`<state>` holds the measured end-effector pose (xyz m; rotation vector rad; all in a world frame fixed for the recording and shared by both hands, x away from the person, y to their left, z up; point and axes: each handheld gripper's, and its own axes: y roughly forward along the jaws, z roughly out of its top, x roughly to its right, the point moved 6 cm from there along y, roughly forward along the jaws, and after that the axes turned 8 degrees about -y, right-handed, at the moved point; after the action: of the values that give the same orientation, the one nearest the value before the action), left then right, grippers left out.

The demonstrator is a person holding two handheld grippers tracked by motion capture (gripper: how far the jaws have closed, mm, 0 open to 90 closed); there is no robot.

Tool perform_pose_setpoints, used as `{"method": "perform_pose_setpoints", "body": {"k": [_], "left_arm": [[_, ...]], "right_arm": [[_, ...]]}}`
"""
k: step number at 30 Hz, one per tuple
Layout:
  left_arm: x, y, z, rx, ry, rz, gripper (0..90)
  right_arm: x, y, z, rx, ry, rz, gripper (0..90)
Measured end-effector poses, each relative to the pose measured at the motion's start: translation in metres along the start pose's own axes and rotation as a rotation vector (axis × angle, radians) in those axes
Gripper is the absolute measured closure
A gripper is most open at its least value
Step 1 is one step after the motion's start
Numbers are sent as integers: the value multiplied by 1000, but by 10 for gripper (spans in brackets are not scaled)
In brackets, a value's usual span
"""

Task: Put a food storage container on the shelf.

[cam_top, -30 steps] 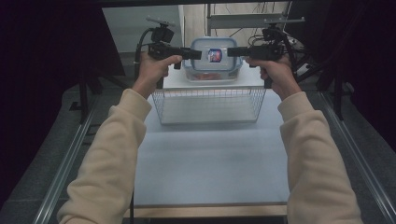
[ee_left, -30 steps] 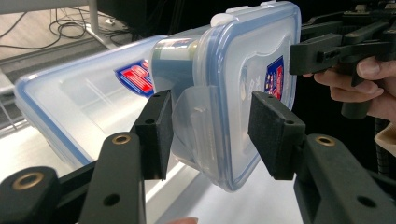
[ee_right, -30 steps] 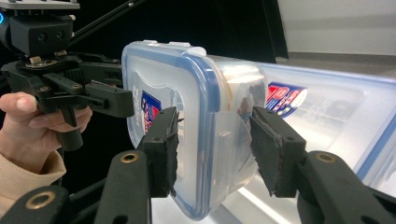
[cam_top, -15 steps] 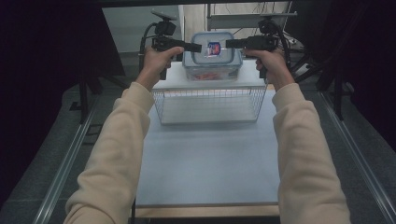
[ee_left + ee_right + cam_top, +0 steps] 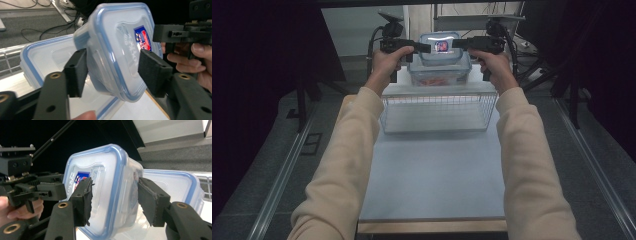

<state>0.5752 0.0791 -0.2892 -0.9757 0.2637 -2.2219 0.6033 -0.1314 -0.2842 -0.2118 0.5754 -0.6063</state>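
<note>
A small clear plastic box with a blue-rimmed lid and a red and blue sticker (image 5: 441, 47) hangs in the air, tilted, between both grippers. My left gripper (image 5: 426, 48) is shut on the box's left end, and in the left gripper view its pads (image 5: 76, 72) press the small box (image 5: 117, 50) from both sides. My right gripper (image 5: 458, 44) is shut on the other end; its pads (image 5: 149, 201) squeeze the small box (image 5: 112, 185). Just below sits a larger clear box with a blue-rimmed lid (image 5: 439, 74) (image 5: 42, 57) (image 5: 175, 182), with something orange inside.
The larger box rests on top of a white wire basket (image 5: 437, 111) at the far end of the pale table (image 5: 437, 175). Dark stands and cables crowd the floor beyond. Metal rails run along both sides of the table.
Both grippers have risen and moved away from me with the small box, lifting it off the larger box, whose lid now shows beneath it.
</note>
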Motion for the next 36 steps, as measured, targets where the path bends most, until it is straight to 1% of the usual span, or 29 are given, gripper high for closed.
{"method": "perform_pose_setpoints", "body": {"k": [1, 2, 3, 4, 5, 6, 7, 8, 11, 12, 13, 14, 17, 18, 19, 21, 22, 24, 25, 26, 27, 28, 29, 30, 31, 33, 34, 35, 36], "left_arm": [[0, 0, 0, 0, 0, 0, 392], [-2, 3, 1, 8, -27, -14, 385], [-2, 3, 1, 8, -27, -14, 377], [-3, 4, 2, 12, -39, -16, 377], [-5, 5, 3, 23, -45, -11, 368], [-9, 5, 5, 47, -50, 12, 361], [-9, 5, 5, 47, -50, 12, 371], [-11, 6, 6, 56, -55, 10, 365], [-12, 6, 6, 58, -48, 17, 332], [-13, 6, 6, 65, -40, 28, 309], [-13, 3, 6, 89, -35, 38, 275], [-13, 3, 6, 89, -35, 38, 265], [-10, -6, 5, 120, -8, 16, 256], [-7, -13, 3, 126, 17, 15, 253], [-7, -13, 3, 126, 17, 15, 251], [-3, -20, -1, 127, 45, 12, 251], [1, -27, -8, 123, 69, 9, 245], [5, -33, -17, 125, 88, -2, 243], [5, -33, -17, 125, 88, -2, 242], [8, -41, -29, 117, 110, -1, 241], [8, -41, -29, 117, 110, -1, 239], [10, -44, -35, 117, 124, 0, 239], [12, -51, -50, 117, 139, 0, 237], [12, -55, -57, 111, 152, 0, 235], [12, -55, -57, 111, 152, 0, 233], [13, -62, -72, 106, 161, -4, 232], [13, -68, -88, 103, 178, -7, 230], [13, -68, -88, 103, 178, -7, 230], [13, -74, -103, 104, 191, -6, 231]], "right_arm": [[0, 0, 0, 0, 0, 0, 453], [2, 2, -1, 11, 15, -7, 433], [2, 2, -1, 11, 15, -7, 433], [4, 3, -1, 15, 25, -10, 430], [4, 4, -1, 18, 39, -11, 428], [6, 5, -1, 21, 45, -38, 405], [6, 5, -1, 21, 45, -38, 405], [8, 6, -1, 25, 52, -52, 394], [10, 6, -2, 32, 51, -62, 383], [11, 6, -1, 39, 47, -73, 377], [9, 3, 0, 61, 26, -80, 357], [8, 1, 1, 83, 19, -83, 347], [4, -10, 3, 119, -21, -96, 334], [2, -15, 3, 122, -40, -106, 334], [2, -15, 3, 122, -40, -106, 334], [-3, -23, 2, 131, -79, -109, 336], [-8, -31, -1, 125, -108, -109, 337], [-12, -40, -7, 120, -130, -107, 344], [-12, -40, -7, 120, -130, -107, 344], [-17, -49, -16, 106, -161, -108, 349], [-17, -49, -16, 106, -161, -108, 349], [-19, -53, -21, 104, -173, -107, 349], [-22, -61, -33, 92, -202, -103, 349], [-24, -65, -39, 91, -217, -102, 349], [-24, -65, -39, 91, -217, -102, 349], [-27, -73, -51, 76, -240, -106, 349], [-31, -80, -63, 71, -258, -101, 349], [-33, -84, -69, 76, -269, -98, 349], [-36, -87, -75, 77, -273, -87, 349]]}}
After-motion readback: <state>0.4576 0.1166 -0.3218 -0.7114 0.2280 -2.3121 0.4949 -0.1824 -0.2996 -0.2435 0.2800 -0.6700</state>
